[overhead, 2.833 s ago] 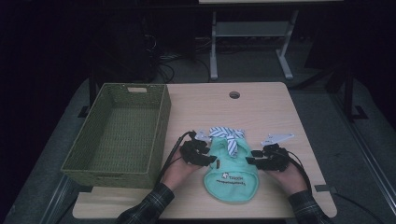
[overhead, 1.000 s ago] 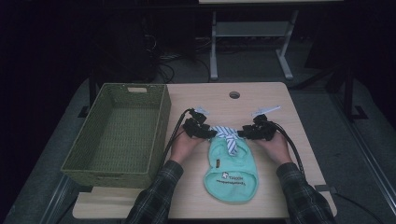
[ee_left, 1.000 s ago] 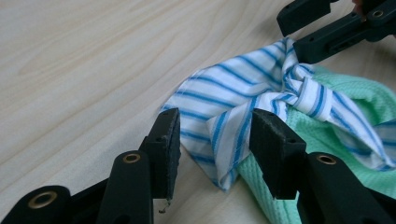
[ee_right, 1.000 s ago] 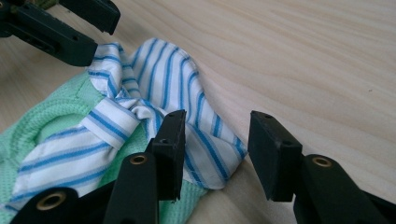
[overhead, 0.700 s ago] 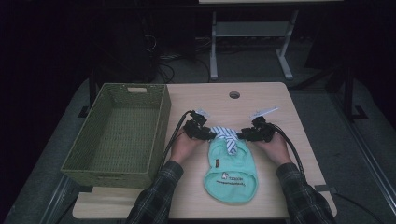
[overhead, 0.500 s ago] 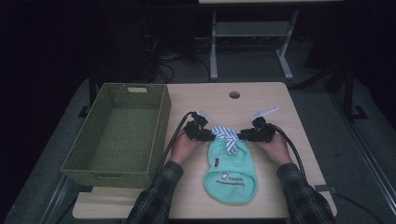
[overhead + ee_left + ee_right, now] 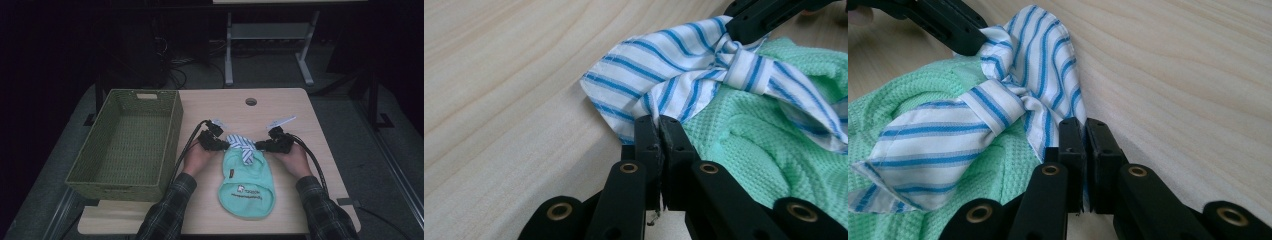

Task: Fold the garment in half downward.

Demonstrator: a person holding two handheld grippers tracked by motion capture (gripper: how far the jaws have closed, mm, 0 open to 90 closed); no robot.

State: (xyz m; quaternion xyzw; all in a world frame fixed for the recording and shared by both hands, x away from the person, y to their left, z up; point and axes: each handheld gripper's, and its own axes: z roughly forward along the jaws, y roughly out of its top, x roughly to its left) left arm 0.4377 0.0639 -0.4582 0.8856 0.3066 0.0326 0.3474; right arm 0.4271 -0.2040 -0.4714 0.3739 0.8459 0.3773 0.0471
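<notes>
High view looks down over whole tabletop (image 7: 280,107); tool views sit close, facing each other, sharing striped collar (image 7: 684,75).

Print on the green garment (image 7: 247,186) too small to read in the high view. Its collar, just under the striped bow (image 7: 242,146), is partly covered by the bow. In the left gripper view the bow (image 7: 684,80) runs off the right edge; in the right gripper view it (image 7: 973,125) runs off the left. Fabric edge inside both pinches hidden by black jaws.
</notes>
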